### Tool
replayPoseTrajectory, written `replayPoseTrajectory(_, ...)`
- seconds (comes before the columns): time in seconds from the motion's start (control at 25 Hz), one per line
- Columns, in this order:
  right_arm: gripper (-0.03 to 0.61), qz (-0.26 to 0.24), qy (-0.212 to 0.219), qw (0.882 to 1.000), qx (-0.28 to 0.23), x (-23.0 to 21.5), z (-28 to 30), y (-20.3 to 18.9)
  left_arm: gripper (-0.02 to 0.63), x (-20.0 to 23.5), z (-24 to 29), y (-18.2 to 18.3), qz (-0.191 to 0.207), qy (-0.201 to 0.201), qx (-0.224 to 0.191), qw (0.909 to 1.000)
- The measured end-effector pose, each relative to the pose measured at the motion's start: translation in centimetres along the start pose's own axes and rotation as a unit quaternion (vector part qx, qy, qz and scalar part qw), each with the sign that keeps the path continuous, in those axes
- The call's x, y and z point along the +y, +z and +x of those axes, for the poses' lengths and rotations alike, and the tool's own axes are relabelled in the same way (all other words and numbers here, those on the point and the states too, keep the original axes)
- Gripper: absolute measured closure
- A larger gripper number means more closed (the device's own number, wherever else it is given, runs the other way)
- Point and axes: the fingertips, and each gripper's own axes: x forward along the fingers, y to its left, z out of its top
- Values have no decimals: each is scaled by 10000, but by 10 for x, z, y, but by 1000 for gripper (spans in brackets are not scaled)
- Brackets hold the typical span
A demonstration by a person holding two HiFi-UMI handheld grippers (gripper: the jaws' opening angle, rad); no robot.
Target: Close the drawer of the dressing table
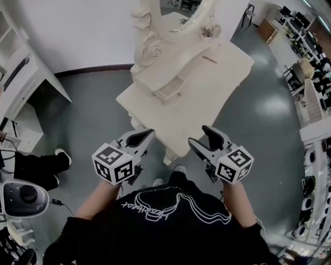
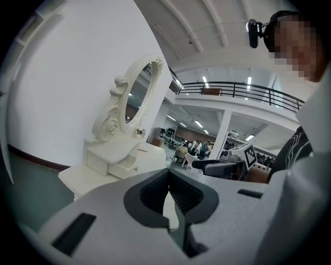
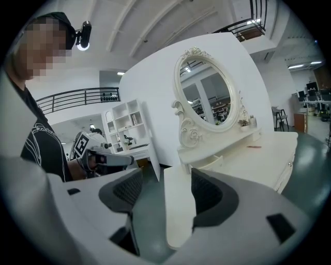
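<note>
Under the mirror (image 1: pixel 192 14): small drawer (image 1: pixel 169 89) in the raised box at the far left of the dressing table (image 1: pixel 212 88), front sticking out over the bare top.
Drawer state: pulled partway out, so still open; the gap shows in both gripper views (image 2: pixel 126 166) (image 3: pixel 209 162).
Progress: nothing done yet by my read. Neither tool touches the drawer or the table.
Left to do: reach across the table top, put a tool on the drawer front, push it flush with the box.
Left gripper (image 1: pixel 149 133): clenched, pads meeting at the tips, nothing between them (image 2: pixel 169 177). Hangs near the person's body, off the near edge of the table, well apart from the drawer.
Right gripper (image 1: pixel 197 134): released, jaws wide apart and empty. Only the table top and floor show through the gap (image 3: pixel 164 178). Also at the near edge, touching nothing.
Aim: both tools point roughly toward the table. The right one has the drawer just right of its gap line.
Guess at next move: the closed left tool would do as a pusher, or either jaw of the right one. A flat push on the drawer front should be enough.
Risk: the drawer is small, so an off-centre push could skew it.
</note>
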Motion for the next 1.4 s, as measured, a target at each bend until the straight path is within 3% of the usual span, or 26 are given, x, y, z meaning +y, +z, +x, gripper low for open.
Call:
replayPoseTrajectory(0.44,293,-244,80,9984,497,-57,43,-12,611,39,35,0,-244,387,-52,9989)
replayPoseTrajectory(0.96,313,-684,199,9922,1020,-132,107,-30,611,91,70,-9,-452,1122,-7,9927)
replayPoseTrajectory(1.4,336,-1234,254,9810,1473,-170,166,-59,611,123,86,-28,-738,1325,52,9884)
